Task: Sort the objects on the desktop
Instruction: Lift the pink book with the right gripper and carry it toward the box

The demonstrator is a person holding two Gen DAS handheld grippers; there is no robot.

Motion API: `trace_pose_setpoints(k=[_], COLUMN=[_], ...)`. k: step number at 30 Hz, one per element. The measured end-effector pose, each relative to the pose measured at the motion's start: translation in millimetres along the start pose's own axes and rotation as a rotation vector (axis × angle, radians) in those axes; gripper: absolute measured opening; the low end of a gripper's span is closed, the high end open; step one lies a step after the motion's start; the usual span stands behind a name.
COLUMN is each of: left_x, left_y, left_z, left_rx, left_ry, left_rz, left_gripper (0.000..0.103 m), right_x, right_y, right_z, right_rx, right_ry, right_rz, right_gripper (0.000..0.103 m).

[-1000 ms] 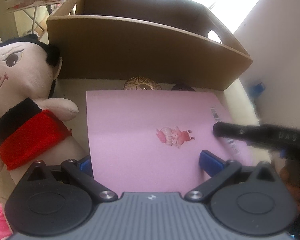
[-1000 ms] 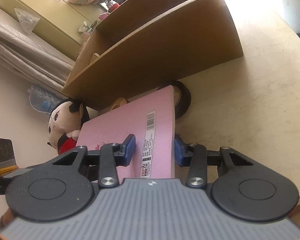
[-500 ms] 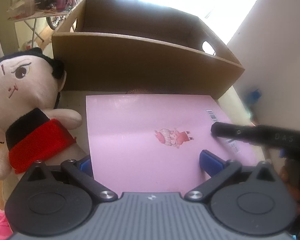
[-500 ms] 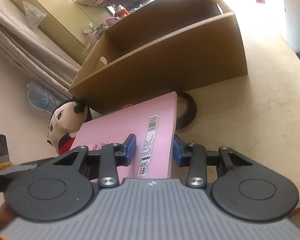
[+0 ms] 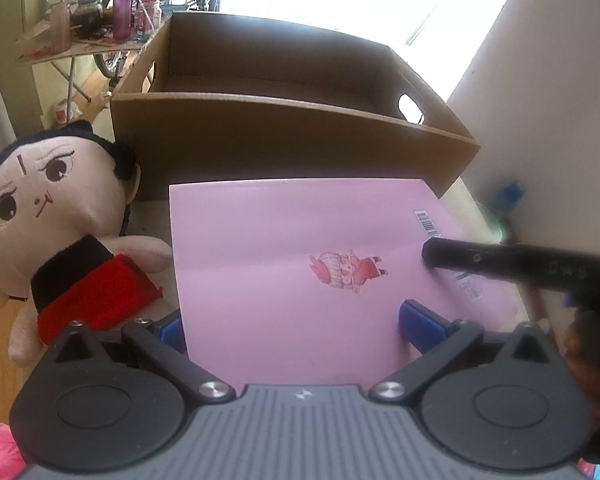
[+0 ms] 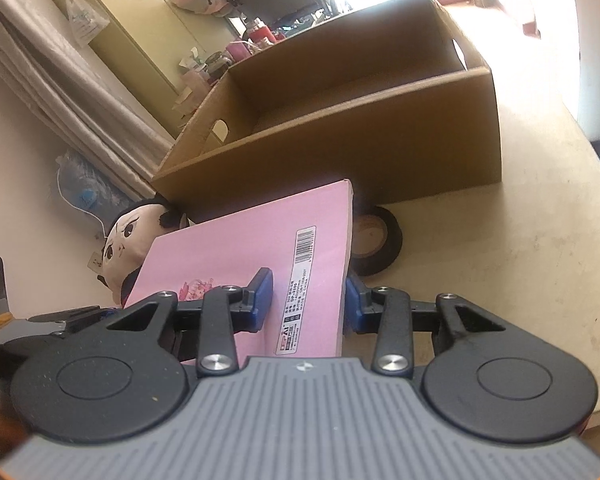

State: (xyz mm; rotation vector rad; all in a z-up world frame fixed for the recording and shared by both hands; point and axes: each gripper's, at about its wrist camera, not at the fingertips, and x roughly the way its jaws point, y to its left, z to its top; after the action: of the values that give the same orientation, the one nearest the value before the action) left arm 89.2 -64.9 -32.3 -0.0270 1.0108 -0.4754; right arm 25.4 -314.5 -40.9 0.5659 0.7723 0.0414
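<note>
A pink notebook [image 5: 300, 248] with a small cartoon print hangs tilted above the table, in front of an open cardboard box [image 5: 284, 140]. My left gripper [image 5: 296, 324] has its jaws wide: one pad sits under the notebook's left edge and the other lies on the cover. My right gripper [image 6: 308, 300] pinches the barcode edge of the notebook [image 6: 240, 252], and its black finger [image 5: 500, 260] shows in the left wrist view. Part of the left gripper [image 6: 72, 316] shows at the notebook's near left corner.
A plush doll [image 5: 48, 208] with black hair and a red scarf leans left of the box. A black tape roll [image 6: 376, 240] lies on the beige table [image 6: 500, 280] under the notebook's far corner. The box [image 6: 340, 152] looks empty. A white panel [image 5: 540, 120] stands right.
Both grippers have risen with the notebook, which keeps its place between the fingers. The box's inside shows more, and the round items behind the notebook have gone out of the left wrist view.
</note>
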Motion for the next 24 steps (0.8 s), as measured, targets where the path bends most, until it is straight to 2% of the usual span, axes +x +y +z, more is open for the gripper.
trace_pose_setpoints(k=[24], left_x=[-21.4], left_y=[-9.5], left_z=[22.4], left_rx=[0.02], left_ry=[-0.036], left_rz=[0.02], left_gripper=[0.103], right_x=[-20.4], right_y=[13.3], right_z=[17.7], right_rx=[-0.016], right_ry=[-0.044], right_rz=[-0.011], right_gripper=[0.037])
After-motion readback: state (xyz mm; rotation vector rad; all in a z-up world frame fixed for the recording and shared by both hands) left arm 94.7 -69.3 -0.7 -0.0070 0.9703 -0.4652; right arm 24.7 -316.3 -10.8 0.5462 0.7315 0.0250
